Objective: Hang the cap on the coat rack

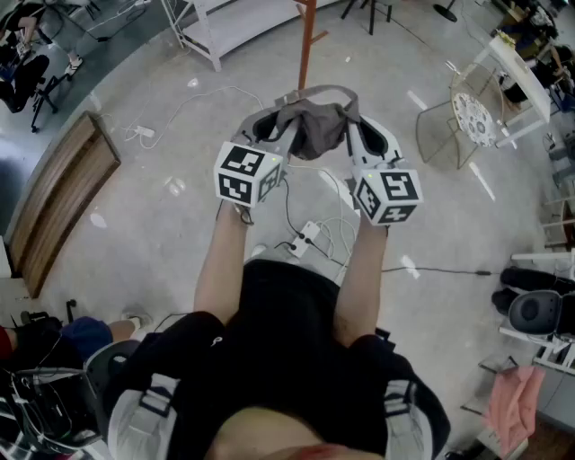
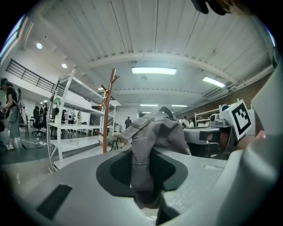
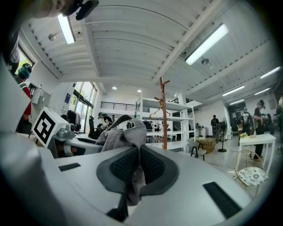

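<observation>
A grey cap [image 1: 314,126] hangs stretched between my two grippers, held up in front of me. My left gripper [image 1: 272,131] is shut on the cap's fabric [image 2: 150,145], which bunches between its dark pads. My right gripper [image 1: 355,133] is shut on the other side of the cap [image 3: 126,137], with cloth pinched between its pads. The coat rack is a brown wooden pole [image 1: 306,43] just beyond the cap in the head view. Its branching pegs [image 2: 110,88] show left of the cap in the left gripper view and the rack [image 3: 164,112] stands right of the cap in the right gripper view.
White metal shelving [image 1: 216,27] stands behind the rack. A wire chair with a round cushion [image 1: 467,121] and a white table [image 1: 521,67] are at the right. Cables and a power strip [image 1: 305,238] lie on the floor. A wooden bench [image 1: 58,198] is at left.
</observation>
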The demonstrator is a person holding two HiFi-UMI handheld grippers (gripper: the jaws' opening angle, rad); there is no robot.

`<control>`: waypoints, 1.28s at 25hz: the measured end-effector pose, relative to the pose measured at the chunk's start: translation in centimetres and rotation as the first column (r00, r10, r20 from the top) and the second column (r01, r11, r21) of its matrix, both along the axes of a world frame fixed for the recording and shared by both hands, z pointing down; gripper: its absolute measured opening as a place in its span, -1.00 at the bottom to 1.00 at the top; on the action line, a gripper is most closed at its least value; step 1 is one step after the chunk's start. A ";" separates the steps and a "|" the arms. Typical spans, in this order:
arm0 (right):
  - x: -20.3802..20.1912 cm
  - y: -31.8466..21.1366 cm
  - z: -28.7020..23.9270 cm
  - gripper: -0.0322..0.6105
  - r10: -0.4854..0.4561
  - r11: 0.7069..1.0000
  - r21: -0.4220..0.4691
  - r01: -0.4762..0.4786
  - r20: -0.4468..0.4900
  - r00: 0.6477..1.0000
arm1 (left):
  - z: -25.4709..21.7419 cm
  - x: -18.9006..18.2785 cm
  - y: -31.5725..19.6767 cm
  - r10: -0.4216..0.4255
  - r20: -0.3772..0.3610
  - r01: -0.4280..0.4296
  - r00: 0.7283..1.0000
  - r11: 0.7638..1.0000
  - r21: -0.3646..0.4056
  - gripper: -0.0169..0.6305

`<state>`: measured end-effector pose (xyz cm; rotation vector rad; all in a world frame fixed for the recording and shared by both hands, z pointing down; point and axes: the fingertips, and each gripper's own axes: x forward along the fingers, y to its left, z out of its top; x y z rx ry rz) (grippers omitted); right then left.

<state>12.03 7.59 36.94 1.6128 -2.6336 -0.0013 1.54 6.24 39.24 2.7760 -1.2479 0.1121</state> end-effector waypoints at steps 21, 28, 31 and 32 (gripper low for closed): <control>-0.7 -1.5 -1.3 -0.89 -0.063 0.997 0.044 0.062 0.038 0.997 | -1.7 -1.0 -0.6 -0.059 0.054 0.057 0.997 0.998 0.029 -0.71; -1.6 -4.5 0.4 -0.89 -0.074 0.997 0.003 0.074 0.032 0.997 | 0.2 -2.0 -3.5 -0.070 0.056 0.071 0.996 0.997 -0.021 -0.71; -0.8 -6.4 0.7 -0.89 -0.055 0.998 -0.001 0.055 0.023 0.998 | 0.5 -1.1 -5.9 -0.049 0.054 0.051 0.997 0.998 -0.027 -0.71; -0.2 -7.2 0.8 -0.89 -0.043 0.999 -0.002 0.043 0.021 0.999 | 0.6 -0.5 -6.8 -0.038 0.052 0.040 0.998 0.999 -0.029 -0.71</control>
